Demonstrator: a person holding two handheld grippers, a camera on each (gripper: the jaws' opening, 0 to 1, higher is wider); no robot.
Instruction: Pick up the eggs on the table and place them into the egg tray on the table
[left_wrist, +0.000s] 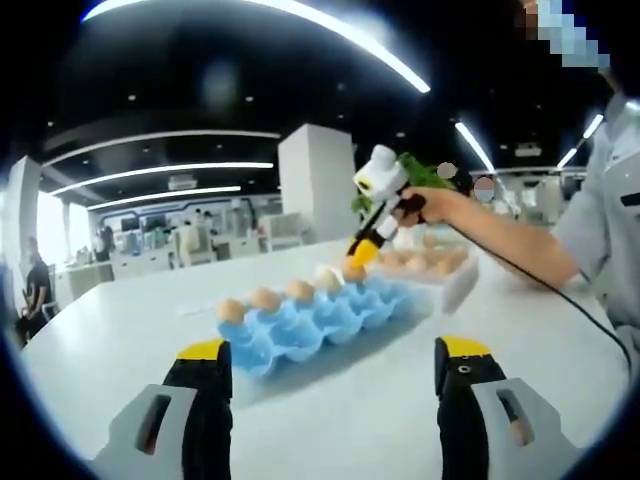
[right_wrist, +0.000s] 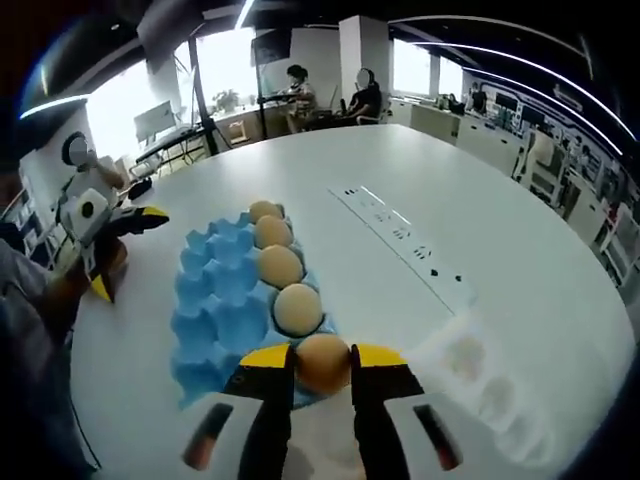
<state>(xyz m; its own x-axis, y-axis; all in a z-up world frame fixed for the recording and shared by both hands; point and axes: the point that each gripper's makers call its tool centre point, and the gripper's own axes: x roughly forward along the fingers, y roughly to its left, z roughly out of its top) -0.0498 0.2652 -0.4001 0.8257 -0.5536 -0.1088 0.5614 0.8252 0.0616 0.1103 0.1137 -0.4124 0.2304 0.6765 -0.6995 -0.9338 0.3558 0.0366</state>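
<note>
Brown egg (right_wrist: 322, 362) clamped in right claw (right_wrist: 322, 366) over blue tray (right_wrist: 215, 300); left claw (left_wrist: 335, 368) wide.

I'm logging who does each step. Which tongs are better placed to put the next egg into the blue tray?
The right tongs: they are shut on an egg just above the blue tray, next to its row of four eggs. The left tongs are open, empty and back from the tray.

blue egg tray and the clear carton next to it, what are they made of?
Blue egg tray: looks like matte moulded pulp or soft plastic; opaque, no glare, rounded cups. Cannot tell which. Clear carton: thin transparent plastic; the white table shows through its faint cup outlines. The brown egg in the right gripper has a dull, matte shell.
</note>
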